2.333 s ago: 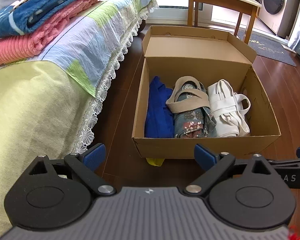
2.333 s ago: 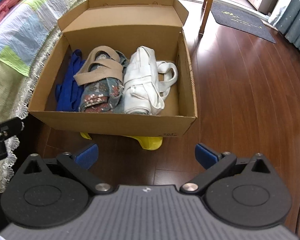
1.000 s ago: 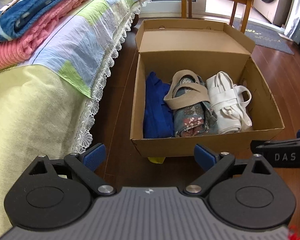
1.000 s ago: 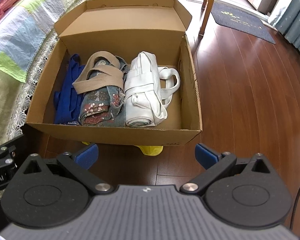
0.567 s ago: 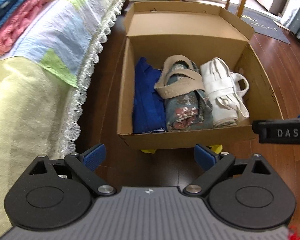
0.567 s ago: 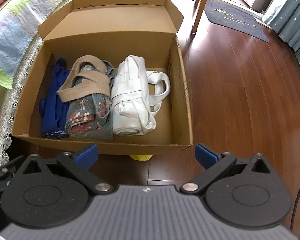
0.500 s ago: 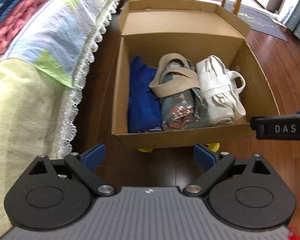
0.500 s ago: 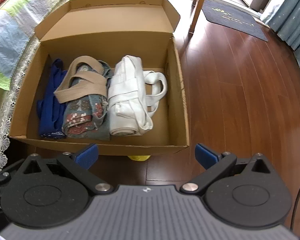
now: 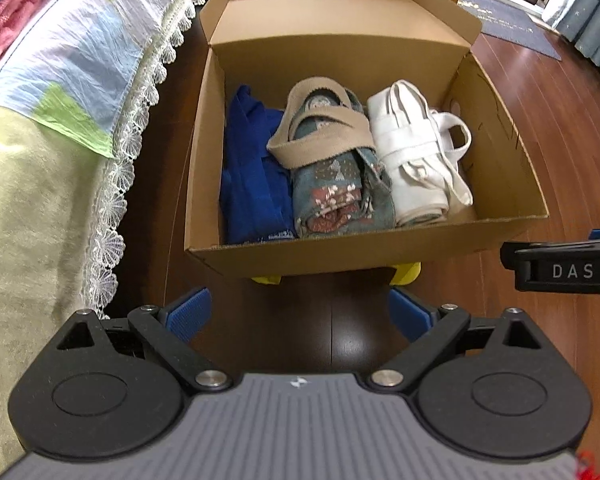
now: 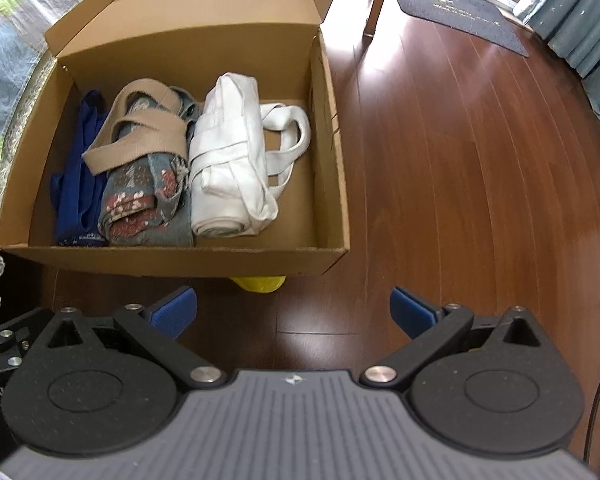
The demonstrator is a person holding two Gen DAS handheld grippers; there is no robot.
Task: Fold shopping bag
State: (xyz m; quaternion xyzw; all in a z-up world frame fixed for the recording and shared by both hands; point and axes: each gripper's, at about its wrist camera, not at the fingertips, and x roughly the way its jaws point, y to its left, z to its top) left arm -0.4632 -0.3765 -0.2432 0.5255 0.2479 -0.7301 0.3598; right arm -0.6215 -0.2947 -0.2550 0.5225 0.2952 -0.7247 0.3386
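**3 folded bags in the box, both grippers empty above the floor**

While the left gripper (image 9: 300,312) hangs over dark wood floor (image 10: 460,160) just short of the cardboard box (image 9: 340,256), its 2 blue-padded fingers (image 9: 190,312) are spread wide and grasp nothing. The right gripper (image 10: 294,312) is the same: released, empty, near the box's front wall.

Inside the box, whose lid stands open at the back, 3 bags lie side by side. A blue bag (image 9: 256,176) sits against the wall nearest the bed (image 9: 40,140). In the middle, touching it, is a rolled floral bag (image 9: 340,188) with tan straps crossing its top. A rolled white bag (image 9: 416,160) lies beside that, its handles looping toward the far side wall.

Something yellow (image 10: 260,282) pokes out from under the box's front edge; what it is cannot be told.
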